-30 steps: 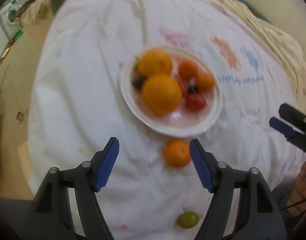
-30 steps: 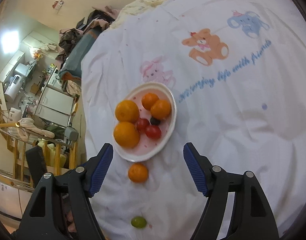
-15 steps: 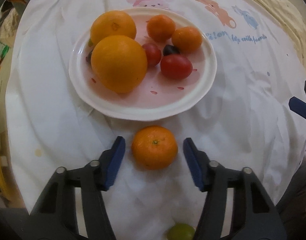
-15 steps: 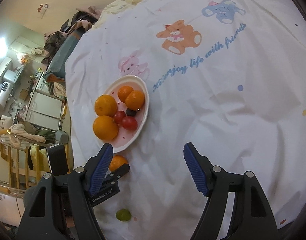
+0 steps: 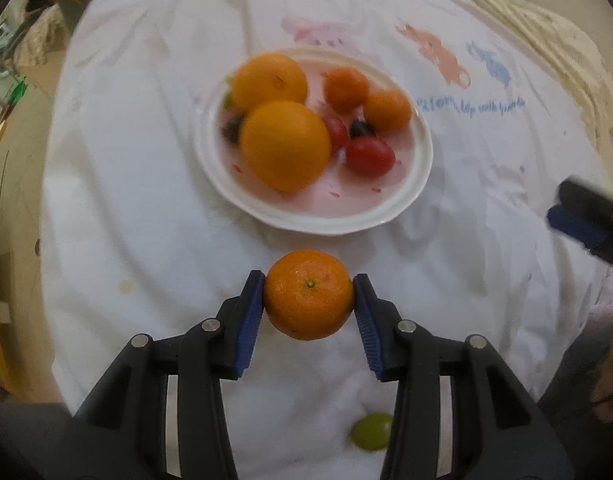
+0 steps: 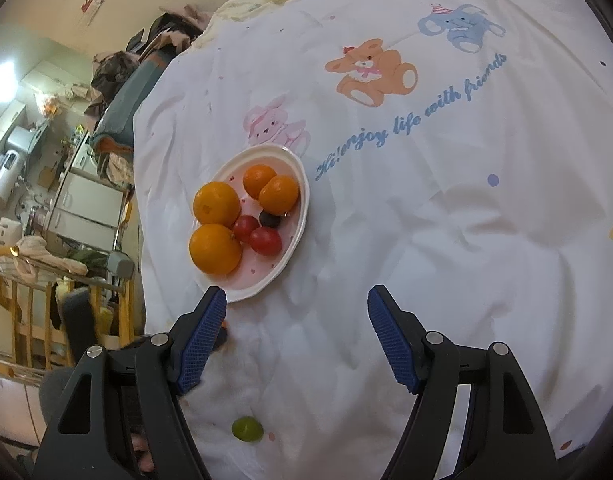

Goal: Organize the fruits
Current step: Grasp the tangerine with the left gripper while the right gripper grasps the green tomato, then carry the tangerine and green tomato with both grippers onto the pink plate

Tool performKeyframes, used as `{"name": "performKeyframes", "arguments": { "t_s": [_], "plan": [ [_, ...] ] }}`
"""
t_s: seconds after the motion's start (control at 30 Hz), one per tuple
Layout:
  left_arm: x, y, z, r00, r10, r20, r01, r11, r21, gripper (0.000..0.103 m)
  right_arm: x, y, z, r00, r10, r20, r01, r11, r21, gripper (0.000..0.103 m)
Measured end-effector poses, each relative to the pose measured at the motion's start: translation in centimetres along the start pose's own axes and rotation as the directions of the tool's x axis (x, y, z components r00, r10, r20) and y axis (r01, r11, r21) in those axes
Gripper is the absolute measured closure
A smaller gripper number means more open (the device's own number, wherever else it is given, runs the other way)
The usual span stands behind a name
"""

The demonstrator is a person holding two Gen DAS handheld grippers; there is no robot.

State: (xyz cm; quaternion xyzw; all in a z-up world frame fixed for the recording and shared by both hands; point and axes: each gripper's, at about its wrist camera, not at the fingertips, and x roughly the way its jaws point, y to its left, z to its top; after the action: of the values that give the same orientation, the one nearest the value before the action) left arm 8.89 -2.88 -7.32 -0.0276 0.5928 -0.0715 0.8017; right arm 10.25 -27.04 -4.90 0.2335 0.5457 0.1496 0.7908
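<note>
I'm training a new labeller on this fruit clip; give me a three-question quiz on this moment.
1. True or false: the left gripper is shut on a mandarin.
2. Off the plate, which fruit lies on the sheet? A) grape B) tomato C) banana
3. Fill in: the right gripper is ____.

Key: 1 true; 2 A, the grape; 3 open.

Tangerine (image 5: 309,294) clamped before fruit-filled plate (image 5: 420,168); green grape (image 5: 370,437) loose.

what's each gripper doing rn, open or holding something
Left gripper: shut on the tangerine.
Right gripper: open, holding nothing.
</note>
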Motion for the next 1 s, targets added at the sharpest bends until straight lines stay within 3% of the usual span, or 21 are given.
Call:
{"name": "performKeyframes", "arguments": {
  "t_s": [0.13,0.3,0.4,0.57,0.73,0.8,0.93,1.0],
  "plan": [
    [-2.2,1.9,-0.4,0.997,0.037,0.067,-0.036,0.999,-0.017,0.063,1.2,1.3,-1.2,0.999,-0.005,-0.052,0.002,0.998,-0.059,0.027],
    [-3.6,5.0,-0.8,0.994,0.053,0.096,-0.046,0.996,-0.074,0.063,4.0,4.5,-3.6,0.985,-0.031,-0.172,-0.010,0.972,-0.233,0.027],
    [-4.2,6.6,-0.9,0.994,0.056,0.098,-0.043,0.991,-0.127,0.063,6.2,7.2,-6.0,0.958,-0.056,-0.282,-0.059,0.922,-0.383,0.027],
    [-4.9,8.1,-1.0,0.995,0.024,0.096,-0.005,0.980,-0.198,0.063,8.9,10.3,-10.1,0.917,-0.152,-0.368,-0.093,0.816,-0.571,0.031],
    [-5.4,7.9,-1.0,0.994,0.008,0.111,0.014,0.980,-0.199,0.063,10.1,11.1,-12.9,0.894,-0.244,-0.376,-0.089,0.725,-0.683,0.042],
    [-5.4,7.7,-0.9,0.994,0.002,0.112,0.020,0.980,-0.200,0.063,10.1,11.3,-13.4,0.894,-0.254,-0.370,-0.089,0.707,-0.701,0.047],
    [-5.2,7.7,-0.9,0.994,0.003,0.106,0.018,0.979,-0.202,0.063,9.9,11.6,-14.2,0.897,-0.258,-0.360,-0.101,0.673,-0.733,0.070],
    [-5.2,7.8,-0.9,0.994,0.003,0.106,0.018,0.979,-0.203,0.063,9.8,11.8,-14.2,0.898,-0.262,-0.354,-0.100,0.661,-0.743,0.071]
  ]
}}
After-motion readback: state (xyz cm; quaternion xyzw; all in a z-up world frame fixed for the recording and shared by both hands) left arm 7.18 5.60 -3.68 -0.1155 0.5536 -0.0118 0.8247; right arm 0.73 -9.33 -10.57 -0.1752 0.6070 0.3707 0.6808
